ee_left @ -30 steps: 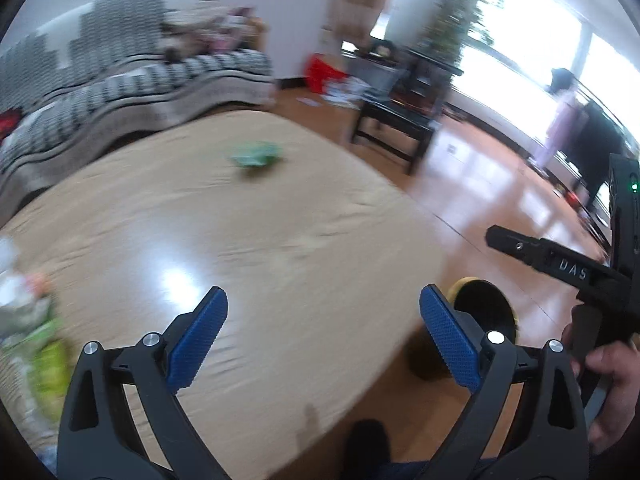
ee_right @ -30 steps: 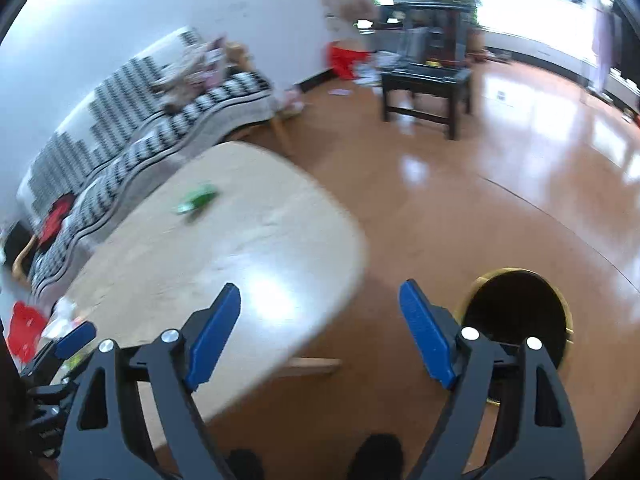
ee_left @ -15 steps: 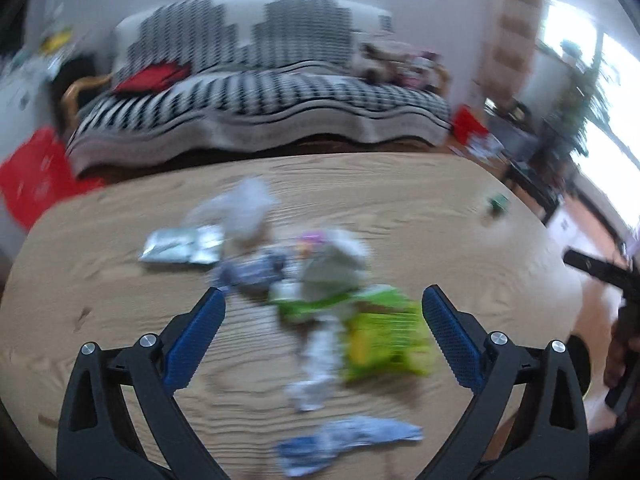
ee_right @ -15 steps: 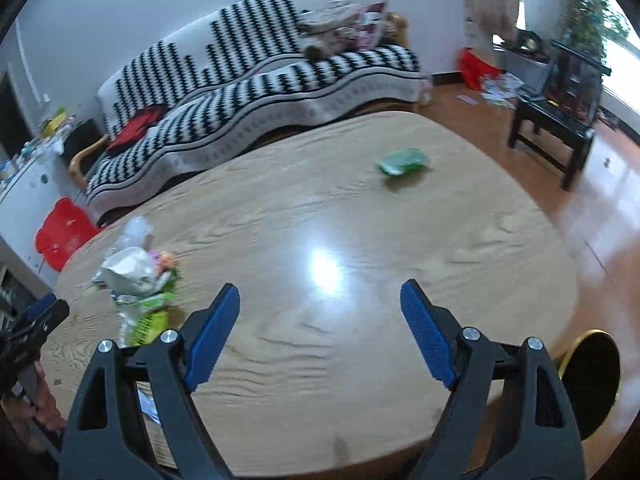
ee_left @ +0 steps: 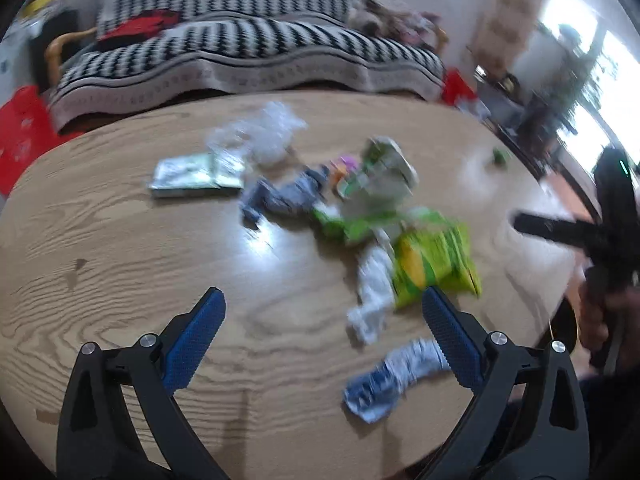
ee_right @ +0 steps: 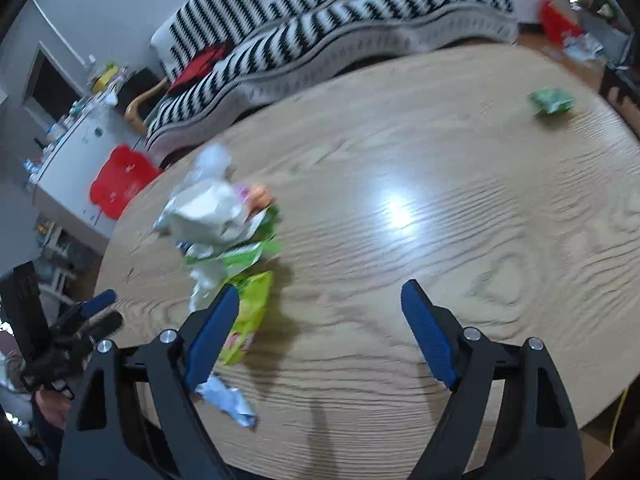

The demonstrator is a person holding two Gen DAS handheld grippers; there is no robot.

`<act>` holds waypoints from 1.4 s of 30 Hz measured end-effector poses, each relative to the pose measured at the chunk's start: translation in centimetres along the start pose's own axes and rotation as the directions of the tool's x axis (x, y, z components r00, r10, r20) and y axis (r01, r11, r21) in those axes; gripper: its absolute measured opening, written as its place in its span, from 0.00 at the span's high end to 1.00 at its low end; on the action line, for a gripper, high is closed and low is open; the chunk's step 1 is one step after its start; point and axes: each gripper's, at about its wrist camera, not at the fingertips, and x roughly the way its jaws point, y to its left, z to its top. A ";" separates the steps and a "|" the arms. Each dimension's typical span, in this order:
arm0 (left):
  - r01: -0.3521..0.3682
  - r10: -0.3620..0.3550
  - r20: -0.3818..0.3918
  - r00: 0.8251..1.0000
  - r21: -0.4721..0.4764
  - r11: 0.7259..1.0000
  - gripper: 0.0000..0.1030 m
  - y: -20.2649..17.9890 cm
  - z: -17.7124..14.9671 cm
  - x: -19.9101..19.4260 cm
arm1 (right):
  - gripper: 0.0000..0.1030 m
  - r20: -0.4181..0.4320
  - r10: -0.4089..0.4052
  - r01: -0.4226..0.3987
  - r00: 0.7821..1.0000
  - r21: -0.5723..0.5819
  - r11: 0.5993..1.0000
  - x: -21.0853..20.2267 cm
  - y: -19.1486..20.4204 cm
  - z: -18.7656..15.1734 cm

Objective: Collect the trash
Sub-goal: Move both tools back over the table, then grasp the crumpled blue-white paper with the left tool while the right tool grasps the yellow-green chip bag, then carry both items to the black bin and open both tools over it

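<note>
A pile of trash lies on the oval wooden table (ee_left: 100, 248): a yellow-green snack bag (ee_left: 436, 260), a white crumpled wrapper (ee_left: 374, 292), a blue-white wrapper (ee_left: 394, 376), a silver packet (ee_left: 192, 176), clear plastic (ee_left: 264, 132) and a grey-blue wrapper (ee_left: 288, 196). My left gripper (ee_left: 320, 324) is open and empty above the table's near edge, short of the pile. My right gripper (ee_right: 320, 316) is open and empty; the snack bag (ee_right: 248, 312) lies by its left finger. A lone green wrapper (ee_right: 552, 100) lies at the table's far right.
A black-and-white striped sofa (ee_left: 248, 40) stands behind the table. A red bin (ee_right: 120, 180) and a white cabinet (ee_right: 68, 160) stand at the left. The other gripper and hand (ee_left: 600, 248) show at the right of the left wrist view.
Both grippers have swung left from the floor and the table's right end toward the trash pile. The pile is now closer in both views. Both stay open.
</note>
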 end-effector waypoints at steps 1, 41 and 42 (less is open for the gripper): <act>0.015 -0.015 -0.013 1.000 0.036 0.999 0.07 -0.4 -0.5 0.1 | 0.22 -0.016 0.021 -0.021 1.000 0.003 1.000 0.4 0.3 -0.1; 0.141 -0.103 -0.133 0.986 0.312 0.940 0.80 -11.4 -2.1 2.2 | 0.67 -0.016 0.143 -0.142 0.990 0.011 0.990 -2.9 0.6 -0.3; 0.143 -0.107 -0.130 0.986 0.307 0.941 0.80 -11.6 -1.5 2.4 | 0.67 -0.005 0.129 -0.129 0.992 0.009 0.992 -3.5 0.1 -0.3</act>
